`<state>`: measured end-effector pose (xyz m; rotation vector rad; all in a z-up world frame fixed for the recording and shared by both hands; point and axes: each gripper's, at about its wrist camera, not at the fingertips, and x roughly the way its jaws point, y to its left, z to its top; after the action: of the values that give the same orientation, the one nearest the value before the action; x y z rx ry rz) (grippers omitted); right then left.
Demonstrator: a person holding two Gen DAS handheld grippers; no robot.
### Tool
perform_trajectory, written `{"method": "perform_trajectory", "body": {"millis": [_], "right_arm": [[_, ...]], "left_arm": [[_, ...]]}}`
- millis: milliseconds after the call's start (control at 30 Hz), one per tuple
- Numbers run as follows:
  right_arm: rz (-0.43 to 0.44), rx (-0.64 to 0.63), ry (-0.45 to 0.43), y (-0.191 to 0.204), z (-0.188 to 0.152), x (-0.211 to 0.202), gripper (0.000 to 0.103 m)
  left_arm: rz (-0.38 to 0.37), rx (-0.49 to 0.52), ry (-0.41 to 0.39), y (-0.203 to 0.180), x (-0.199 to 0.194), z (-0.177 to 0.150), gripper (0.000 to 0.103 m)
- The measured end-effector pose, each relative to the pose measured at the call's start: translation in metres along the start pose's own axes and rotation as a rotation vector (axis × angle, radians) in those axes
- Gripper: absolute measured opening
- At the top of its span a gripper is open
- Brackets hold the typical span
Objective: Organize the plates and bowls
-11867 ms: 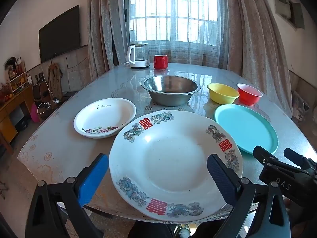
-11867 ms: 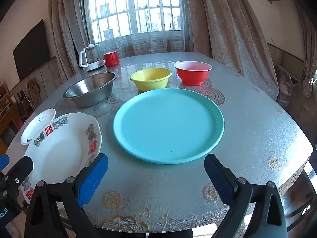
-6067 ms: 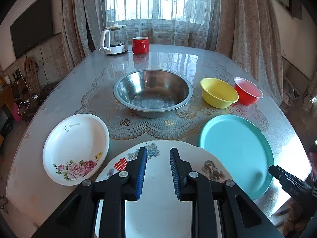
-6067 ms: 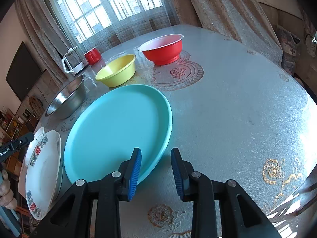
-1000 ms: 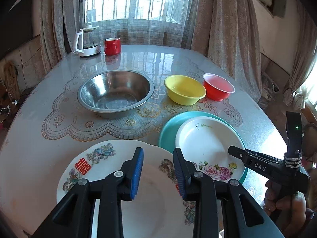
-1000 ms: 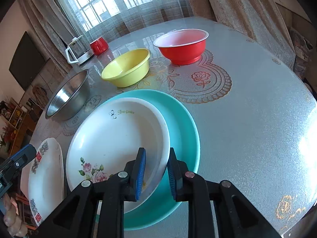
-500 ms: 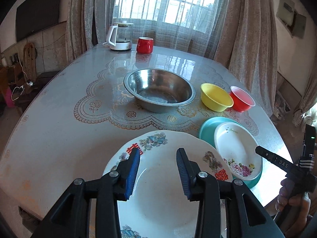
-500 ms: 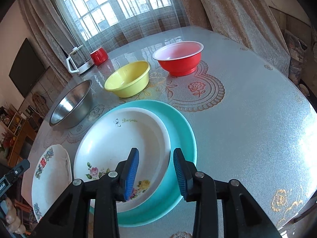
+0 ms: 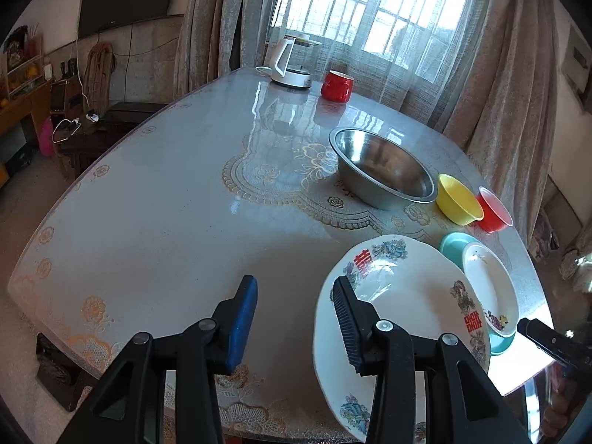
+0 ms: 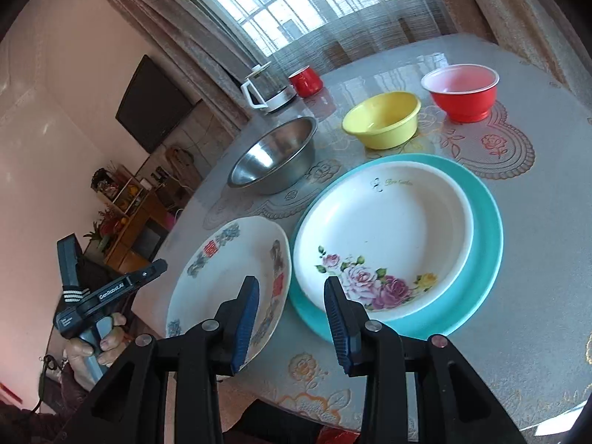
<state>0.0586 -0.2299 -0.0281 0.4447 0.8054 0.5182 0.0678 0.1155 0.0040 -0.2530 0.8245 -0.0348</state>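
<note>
Both grippers empty. Left gripper (image 9: 294, 305) jaws just widened, parted over table (image 9: 155, 229), red-character plate (image 9: 414, 296) right of it. Right gripper (image 10: 290, 305) parted; rose plate (image 10: 384, 229) on turquoise plate (image 10: 486, 244) ahead.

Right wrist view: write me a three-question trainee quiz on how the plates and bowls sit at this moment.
1. True or false: the rose plate lies on the teal plate.
2. Which bowl stands between the steel bowl and the red bowl?
3. Is the right gripper gripping anything: A) the rose plate, B) the big patterned plate, C) nothing?

Key: 1 true. 2 the yellow bowl. 3 C; its jaws stand apart above the plates' rims.
</note>
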Motion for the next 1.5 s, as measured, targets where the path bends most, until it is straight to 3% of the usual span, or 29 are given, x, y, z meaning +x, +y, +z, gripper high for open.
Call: {"method": "perform_trajectory", "body": {"millis": [133, 333, 700, 967, 1267, 1500], "right_arm": [[0.066, -0.014, 0.091, 0.009, -0.021, 0.014, 0.037], [0.066, 0.003, 0.149, 0.007, -0.04, 0.03, 0.035], [0.068, 0.017, 0.146, 0.007, -0.033, 0.061, 0.029], [0.054, -0.024, 0.153, 0.015, -0.026, 0.08, 0.027], [-0.041, -0.139, 0.133, 0.032, -0.027, 0.08, 0.025], [-0.098, -0.25, 0.09, 0.049, -0.024, 0.073, 0.025]], "left_arm": [[-0.025, 0.007, -0.003, 0.003, 0.002, -0.006, 0.044], [-0.067, 0.037, 0.007, -0.001, 0.01, -0.013, 0.044], [-0.111, 0.089, 0.053, -0.01, 0.034, -0.017, 0.043], [-0.131, 0.143, 0.069, -0.02, 0.046, -0.017, 0.037], [-0.124, 0.162, 0.065, -0.025, 0.046, -0.023, 0.031], [-0.108, 0.174, 0.018, -0.021, 0.032, -0.029, 0.031]]}}
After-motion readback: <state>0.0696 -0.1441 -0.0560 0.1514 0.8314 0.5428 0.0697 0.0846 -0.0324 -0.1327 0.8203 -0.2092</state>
